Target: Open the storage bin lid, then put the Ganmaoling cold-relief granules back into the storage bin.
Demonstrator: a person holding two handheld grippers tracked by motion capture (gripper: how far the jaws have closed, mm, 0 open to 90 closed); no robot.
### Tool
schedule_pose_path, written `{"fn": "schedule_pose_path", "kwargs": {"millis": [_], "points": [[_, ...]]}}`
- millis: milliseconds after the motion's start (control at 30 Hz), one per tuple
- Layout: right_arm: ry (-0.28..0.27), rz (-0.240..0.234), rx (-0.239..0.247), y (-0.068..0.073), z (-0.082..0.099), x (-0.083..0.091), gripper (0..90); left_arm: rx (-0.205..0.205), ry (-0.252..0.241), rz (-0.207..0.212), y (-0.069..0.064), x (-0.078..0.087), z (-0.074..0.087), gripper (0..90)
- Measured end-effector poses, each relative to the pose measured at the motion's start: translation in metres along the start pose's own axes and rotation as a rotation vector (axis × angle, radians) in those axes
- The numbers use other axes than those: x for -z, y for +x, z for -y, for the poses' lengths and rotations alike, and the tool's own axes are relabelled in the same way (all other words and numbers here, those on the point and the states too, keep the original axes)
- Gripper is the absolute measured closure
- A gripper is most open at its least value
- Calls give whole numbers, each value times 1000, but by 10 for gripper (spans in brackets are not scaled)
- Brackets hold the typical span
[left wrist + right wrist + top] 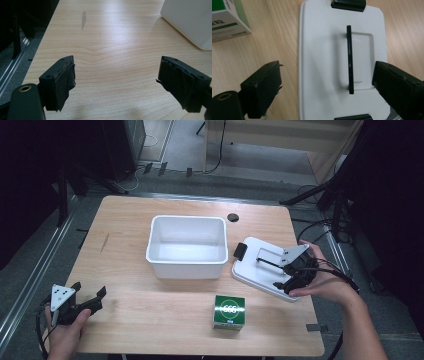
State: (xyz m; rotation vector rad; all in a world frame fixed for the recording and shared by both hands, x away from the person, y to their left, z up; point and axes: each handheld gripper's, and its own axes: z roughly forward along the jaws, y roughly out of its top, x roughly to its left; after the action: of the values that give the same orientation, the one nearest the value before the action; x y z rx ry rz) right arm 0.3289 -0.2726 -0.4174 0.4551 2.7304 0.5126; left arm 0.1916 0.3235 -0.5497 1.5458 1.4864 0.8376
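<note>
Right tool (325, 82) spread over white lid (322, 50) | black handle (349, 60) close-up | left tool (116, 82) spread

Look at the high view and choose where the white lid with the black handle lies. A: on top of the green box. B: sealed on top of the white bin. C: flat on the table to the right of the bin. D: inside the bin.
C: the white lid lies flat on the table just right of the open white bin, under the right gripper.
</note>
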Motion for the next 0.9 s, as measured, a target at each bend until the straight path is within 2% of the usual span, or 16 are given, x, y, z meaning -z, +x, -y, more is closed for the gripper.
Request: {"fn": "schedule_pose_path", "kwargs": {"millis": [167,333,533,900], "points": [[6,-18,8,11,-4,-1,16,-5,1,1,0,0,0,147],[-7,-25,10,21,-8,-5,11,-9,3,3,0,0,0,148],[-10,-35,51,36,-15,-11,11,-16,4,1,-1,0,0,147],[-18,-65,87,58,-29,-20,11,-28,7,2,-3,0,0,147]]}}
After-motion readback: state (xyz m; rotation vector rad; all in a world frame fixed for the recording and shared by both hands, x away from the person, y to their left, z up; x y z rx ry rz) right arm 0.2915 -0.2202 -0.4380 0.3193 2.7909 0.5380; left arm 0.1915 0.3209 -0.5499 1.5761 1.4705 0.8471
